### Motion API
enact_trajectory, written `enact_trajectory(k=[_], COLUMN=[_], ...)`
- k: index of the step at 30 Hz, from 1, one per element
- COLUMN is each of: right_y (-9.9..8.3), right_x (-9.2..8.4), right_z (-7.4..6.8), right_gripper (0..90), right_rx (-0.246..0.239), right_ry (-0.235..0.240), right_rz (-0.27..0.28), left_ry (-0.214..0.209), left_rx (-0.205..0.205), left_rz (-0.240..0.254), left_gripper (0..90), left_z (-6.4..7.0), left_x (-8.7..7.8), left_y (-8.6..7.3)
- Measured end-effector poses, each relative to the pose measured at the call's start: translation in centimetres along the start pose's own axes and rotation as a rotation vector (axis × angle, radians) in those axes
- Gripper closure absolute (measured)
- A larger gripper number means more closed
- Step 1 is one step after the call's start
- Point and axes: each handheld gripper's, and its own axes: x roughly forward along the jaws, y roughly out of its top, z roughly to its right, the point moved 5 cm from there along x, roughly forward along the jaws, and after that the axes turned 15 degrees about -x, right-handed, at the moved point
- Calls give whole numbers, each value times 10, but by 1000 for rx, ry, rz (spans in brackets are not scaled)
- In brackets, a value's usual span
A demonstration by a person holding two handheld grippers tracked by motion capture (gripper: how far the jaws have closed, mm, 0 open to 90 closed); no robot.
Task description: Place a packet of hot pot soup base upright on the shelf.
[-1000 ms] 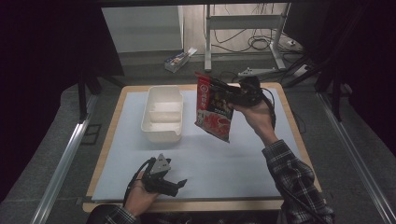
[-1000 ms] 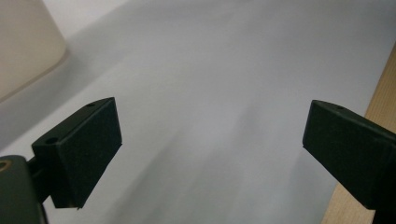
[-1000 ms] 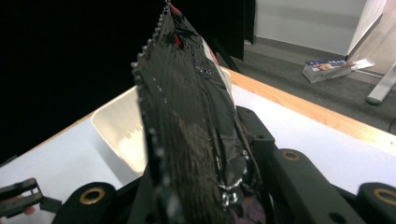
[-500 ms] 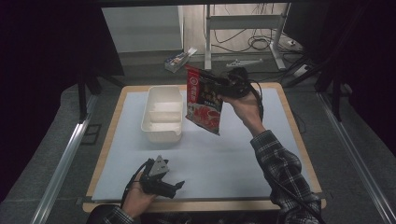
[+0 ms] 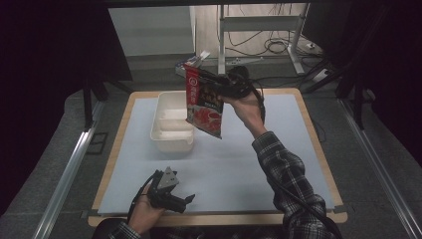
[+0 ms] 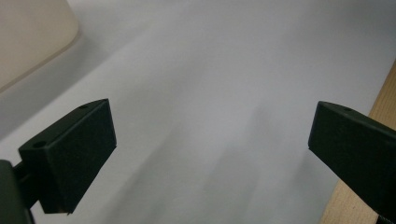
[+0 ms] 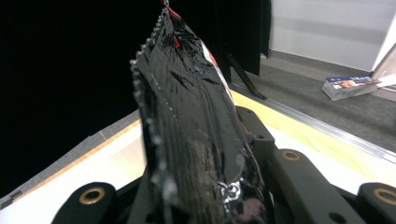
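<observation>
Hanging upright, snack bag [image 5: 204, 99] in right gripper [image 5: 225, 85]

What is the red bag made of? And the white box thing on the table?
The red bag, held up by the right gripper, looks like thin glossy plastic film: it is shiny and crinkled, with a toothed sealed edge in the right gripper view. The white box looks like smooth, matte moulded plastic, possibly foam; its rounded corners and soft cream surface suggest that.

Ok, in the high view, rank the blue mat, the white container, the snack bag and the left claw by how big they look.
1. Blue mat, by far.
2. White container and snack bag: near alike, and the bag is held up nearer the camera, so unranked.
3. Left claw, smallest.
</observation>
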Motion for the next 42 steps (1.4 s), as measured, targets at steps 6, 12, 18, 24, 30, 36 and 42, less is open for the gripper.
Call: enact_trajectory(k=[6,12,18,24,30,36,42], right_y=[7,13,16,12,4,-5,-14], right_x=[23,46,70,90,106,116,119], right_z=[-8,-19,-29,-38,-49,-54,-54], right_gripper=[723,723,724,723,721,719,719], right_rx=[-6,-10,-7,-10,-11,-16,-18], right_ry=[16,32,39,45,43,41,38], right_rz=[5,6,8,0,-11,-23,-29], left_ry=[4,7,7,4,-2,-4,-6], left_rx=[-2,-10,-11,-11,-10,-6,0], left_rz=[-3,1,-2,-5,-11,-17,-22], left_gripper=[0,0,0,0,0,0,0], left_z=[-1,-2,-3,-2,-1,0,1], left_x=[-1,-3,-3,-4,-4,-3,-3], left_y=[-1,-2,-3,-4,-5,-6,-6])
